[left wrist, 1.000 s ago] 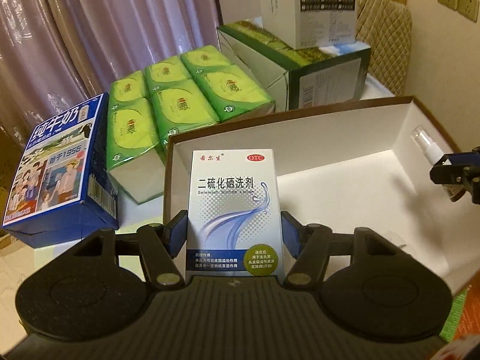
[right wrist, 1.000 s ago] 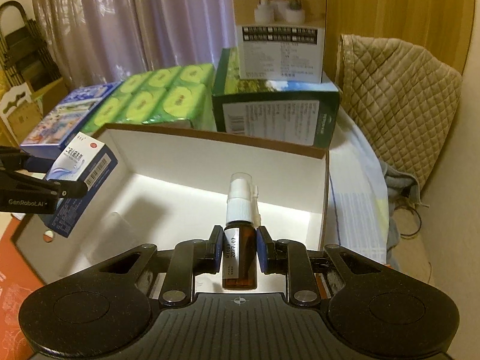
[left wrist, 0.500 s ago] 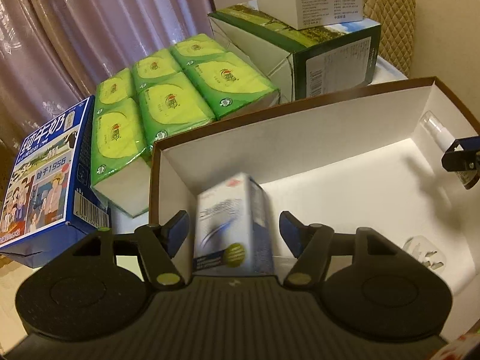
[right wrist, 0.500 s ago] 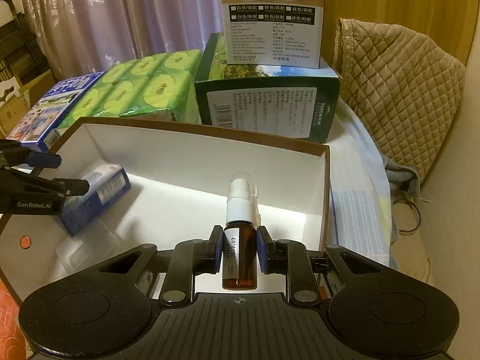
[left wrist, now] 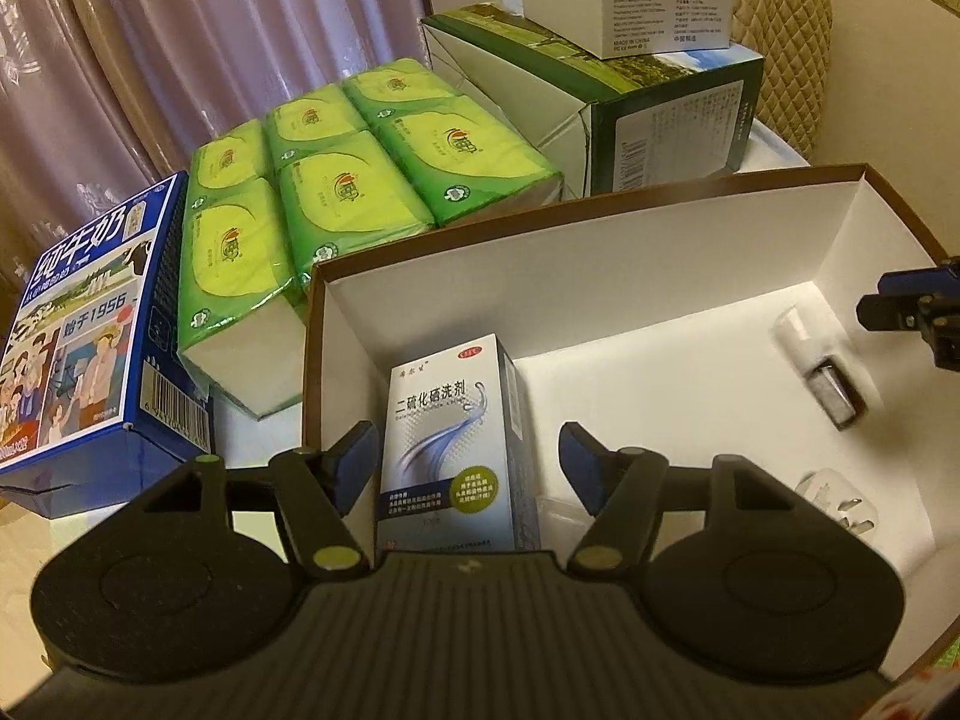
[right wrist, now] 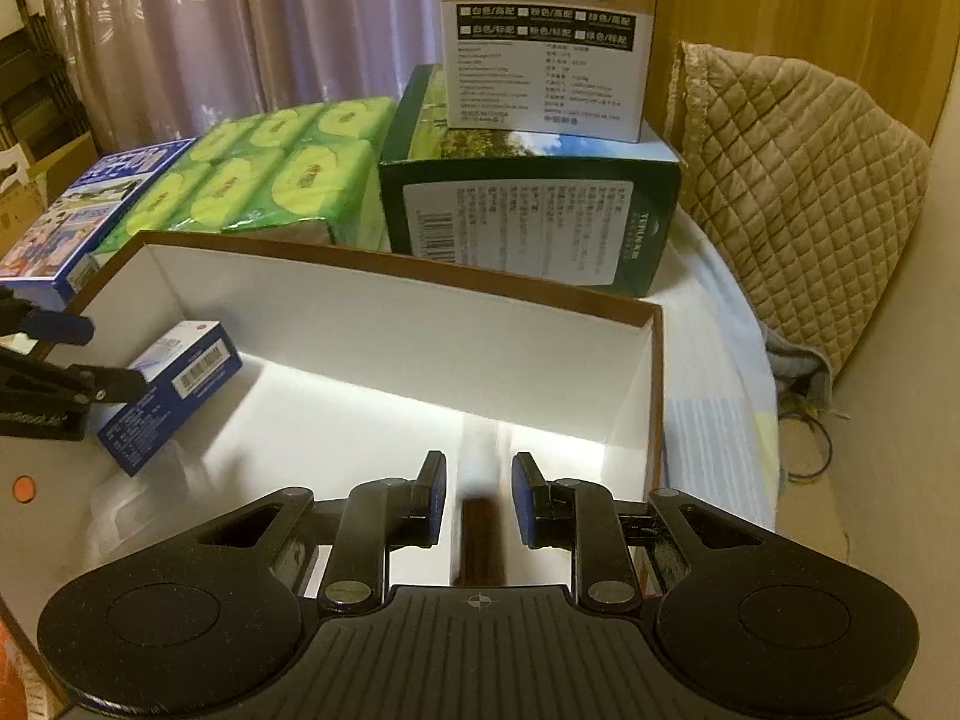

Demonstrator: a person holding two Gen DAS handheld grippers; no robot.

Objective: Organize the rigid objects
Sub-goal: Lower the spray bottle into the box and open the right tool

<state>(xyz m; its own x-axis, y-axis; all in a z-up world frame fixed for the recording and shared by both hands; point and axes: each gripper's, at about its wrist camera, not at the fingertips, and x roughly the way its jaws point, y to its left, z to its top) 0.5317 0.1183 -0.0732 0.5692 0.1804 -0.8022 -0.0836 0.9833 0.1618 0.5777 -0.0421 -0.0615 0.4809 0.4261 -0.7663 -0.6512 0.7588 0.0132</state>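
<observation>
A blue and white medicine carton (left wrist: 453,438) lies inside the white-lined cardboard box (left wrist: 540,252) at its left end, between the open jaws of my left gripper (left wrist: 468,465), not touched by them. It also shows in the right wrist view (right wrist: 174,384). A brown spray bottle (left wrist: 825,369) with a white cap is blurred, in motion inside the box's right end, just below my right gripper (left wrist: 912,324). In the right wrist view my right gripper (right wrist: 478,498) is open with the blurred bottle (right wrist: 480,534) between and below its fingers.
Green tissue packs (left wrist: 336,192), a blue milk carton (left wrist: 84,324) and a green carton (left wrist: 630,114) with a white box on top stand behind the box. A clear plastic piece (left wrist: 837,501) lies in the box. A quilted cover (right wrist: 798,192) is at right.
My left gripper opened and the medicine carton dropped into the box's left end. My right gripper opened just now and the spray bottle is falling into the right end.
</observation>
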